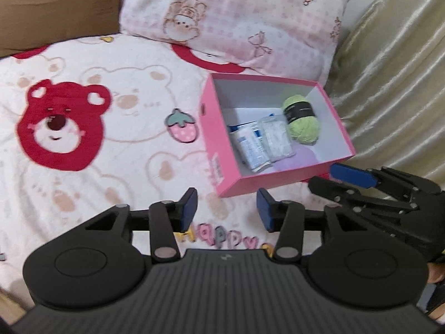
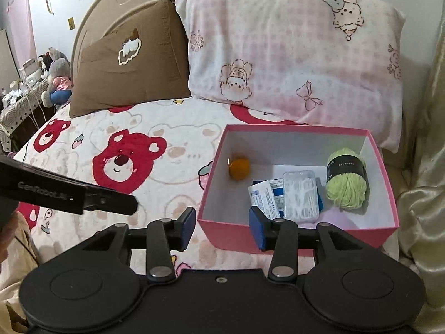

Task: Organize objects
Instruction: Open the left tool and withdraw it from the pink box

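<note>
Hovering over the bed (image 1: 83, 194), both claws stand part-open with nothing between their blue pads. Left claw (image 1: 226, 208): jaws apart, bear-print blanket visible through the gap. Right claw (image 2: 222, 226): jaws apart, its right pad level with the near wall of the pink box (image 2: 292, 236), not touching it so far as can be told. Box sits just ahead of both claws, slightly right of the left one, open-topped, resting on the blanket below the pink pillow (image 2: 292, 55). Inside: green yarn skein (image 2: 346, 183) at far right, clear case of floss picks (image 2: 301, 194) mid-box lying on white-and-blue packets (image 2: 262, 196), orange ball (image 2: 239, 168) at far left, a pale lilac item at the near right corner, unclear. Brown pillow (image 2: 130, 72) well ahead-left
</note>
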The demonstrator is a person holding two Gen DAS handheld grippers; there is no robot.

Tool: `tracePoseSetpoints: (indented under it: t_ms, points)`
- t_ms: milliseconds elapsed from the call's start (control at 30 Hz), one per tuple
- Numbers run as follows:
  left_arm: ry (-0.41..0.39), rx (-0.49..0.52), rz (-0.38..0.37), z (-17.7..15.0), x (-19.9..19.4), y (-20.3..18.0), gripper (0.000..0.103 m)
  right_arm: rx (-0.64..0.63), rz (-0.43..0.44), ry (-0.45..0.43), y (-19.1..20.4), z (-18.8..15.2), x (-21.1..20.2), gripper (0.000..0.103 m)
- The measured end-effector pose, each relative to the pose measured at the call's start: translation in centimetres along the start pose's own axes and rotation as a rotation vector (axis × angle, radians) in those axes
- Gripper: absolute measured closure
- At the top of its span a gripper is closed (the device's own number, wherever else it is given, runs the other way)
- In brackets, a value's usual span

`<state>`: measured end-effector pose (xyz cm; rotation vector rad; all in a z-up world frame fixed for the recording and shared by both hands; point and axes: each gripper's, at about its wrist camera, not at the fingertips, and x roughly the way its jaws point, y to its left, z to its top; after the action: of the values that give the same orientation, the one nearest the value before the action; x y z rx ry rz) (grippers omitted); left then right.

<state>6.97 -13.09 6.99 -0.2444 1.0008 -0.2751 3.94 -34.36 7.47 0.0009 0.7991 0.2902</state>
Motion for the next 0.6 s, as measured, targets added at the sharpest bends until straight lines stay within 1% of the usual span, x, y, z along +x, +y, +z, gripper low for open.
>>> tracePoseSetpoints:
  t_ms: [67, 167, 200, 233, 267, 300, 333, 400, 467, 533, 600]
  points:
    - [0.004, -0.007, 0.025, -0.3, -0.7, 0.4, 0.049, 0.014, 0.004, 0.004, 0.4, -0.1, -0.1, 0.055]
    - [-0.001, -0.025, 0.029, -0.8, -1.6, 1.2, 0.046, 0.013, -0.017, 0.0, 1.3, -0.4, -0.2, 0.053]
    - [-0.007, -0.029, 0.033, -0.9, -1.8, 1.5, 0.044, 0.003, -0.032, -0.005, 1.7, -0.6, -0.4, 0.05]
    - [-0.01, -0.031, 0.042, -1.1, -2.0, 1.8, 0.042, -0.009, -0.049, -0.009, 2.1, -0.7, -0.5, 0.041]
    - [-0.014, -0.03, 0.053, -1.3, -2.2, 2.0, 0.04, -0.017, -0.065, -0.015, 2.5, -0.8, -0.6, 0.037]
    - [-0.014, -0.031, 0.063, -1.5, -2.3, 2.3, 0.04, -0.018, -0.072, -0.016, 2.7, -0.9, -0.6, 0.036]
    - [-0.014, -0.036, 0.071, -1.7, -2.3, 2.7, 0.038, -0.012, -0.08, -0.018, 3.0, -1.0, -0.7, 0.034]
    - [-0.01, -0.051, 0.077, -2.0, -2.3, 3.4, 0.036, -0.007, -0.116, -0.028, 3.5, -1.2, -0.6, 0.027]
    - [-0.009, -0.055, 0.08, -2.2, -2.2, 3.9, 0.033, -0.006, -0.121, -0.029, 4.0, -1.5, -0.4, 0.013]
    - [-0.012, -0.061, 0.09, -2.4, -2.2, 4.5, 0.03, 0.004, -0.104, -0.014, 4.3, -1.8, -0.1, 0.009]
    - [-0.02, -0.052, 0.103, -2.6, -2.3, 4.7, 0.027, 0.026, -0.11, 0.001, 4.5, -2.0, 0.2, 0.008]
